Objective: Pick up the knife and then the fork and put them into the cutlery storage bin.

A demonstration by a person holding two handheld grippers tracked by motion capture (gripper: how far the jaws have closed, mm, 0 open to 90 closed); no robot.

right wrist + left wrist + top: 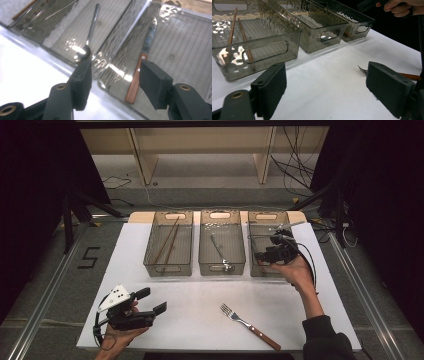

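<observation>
Three clear grey bins stand in a row at the back of the white table. The left bin (pixel 169 243) holds wooden chopsticks (pixel 169 242), the middle bin (pixel 222 241) a metal spoon (pixel 219 251), the right bin (pixel 266 242) a wooden-handled knife (pixel 142 62). A fork with a wooden handle (pixel 249 325) lies on the table near the front. My right gripper (pixel 262 255) hovers open over the right bin's near end, above the knife (pixel 142 62). My left gripper (pixel 152 301) rests open at the front left, empty, with the fork (pixel 363 70) off to its right.
The white table top (pixel 200 295) has free room between the bins and the front edge. Wooden shelving (pixel 200 150) and cables lie beyond the table. A floor marking "5" (pixel 89 257) sits to the left.
</observation>
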